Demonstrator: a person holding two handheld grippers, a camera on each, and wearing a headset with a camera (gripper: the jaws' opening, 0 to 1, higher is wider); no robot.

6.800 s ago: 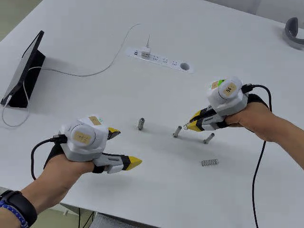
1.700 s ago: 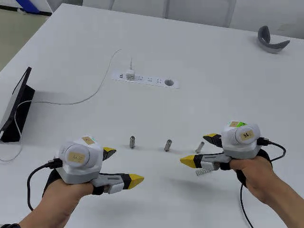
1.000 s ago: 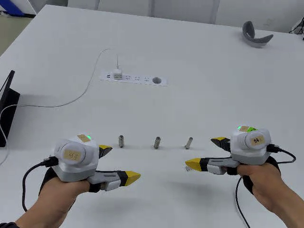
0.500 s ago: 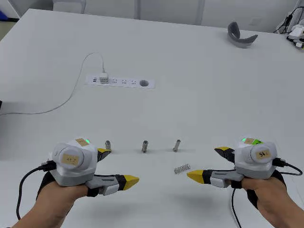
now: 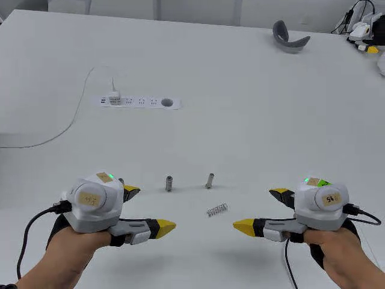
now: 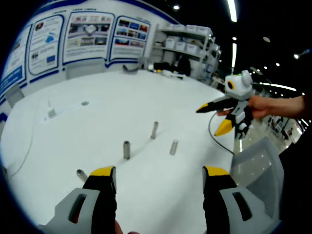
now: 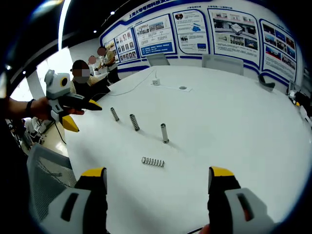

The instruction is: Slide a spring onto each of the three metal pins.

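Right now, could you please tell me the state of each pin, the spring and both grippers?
Left pin: spring on.
Middle pin: spring on.
Right pin: bare.
Loose spring: lying flat, on no pin.
Left gripper: open, empty.
Right gripper: open, empty.

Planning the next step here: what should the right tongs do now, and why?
Probably lower the open right tongs onto the loose spring and close. It lies flat on the table just ahead of them, and the pin beyond it stands bare.
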